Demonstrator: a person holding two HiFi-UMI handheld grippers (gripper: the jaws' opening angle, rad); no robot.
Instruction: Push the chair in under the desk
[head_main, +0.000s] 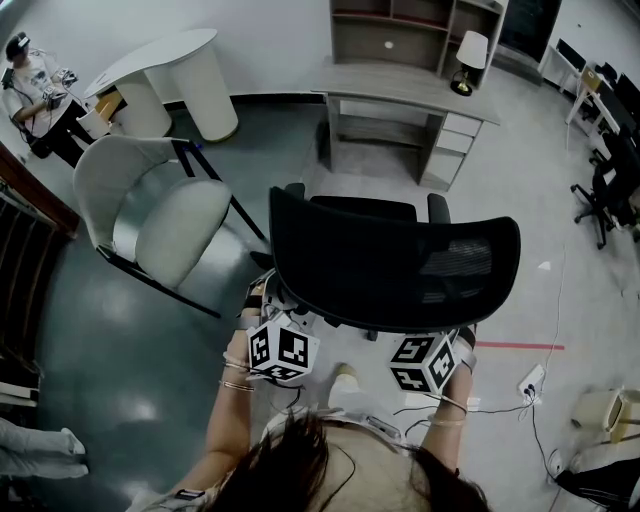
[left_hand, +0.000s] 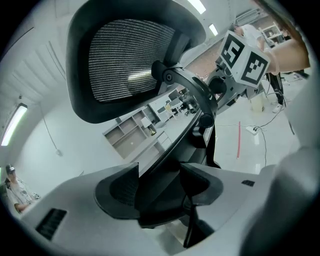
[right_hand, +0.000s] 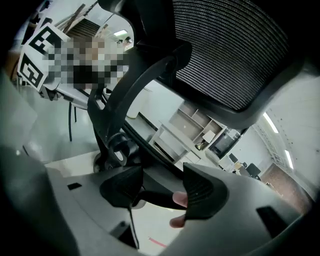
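A black mesh-backed office chair (head_main: 390, 265) stands right in front of me, its back toward me. The grey desk (head_main: 400, 85) with drawers is across the floor beyond it, well apart from the chair. My left gripper (head_main: 288, 325) reaches under the backrest's lower left edge, and in the left gripper view my left gripper (left_hand: 160, 187) has its jaws closed on the chair's dark back frame (left_hand: 187, 95). My right gripper (head_main: 440, 345) is at the lower right edge. In its own view, my right gripper (right_hand: 160, 192) holds a black frame bar (right_hand: 150, 197) between its pads, with fingertips (right_hand: 180, 200) showing behind.
A white shell chair (head_main: 160, 215) stands close on the left. Farther left are a white rounded table (head_main: 170, 70) and a person (head_main: 30, 85). A shelf unit (head_main: 410, 30) and a lamp (head_main: 470, 55) sit on the desk. Cables and a power strip (head_main: 530, 380) lie on the right, by red floor tape (head_main: 515, 346).
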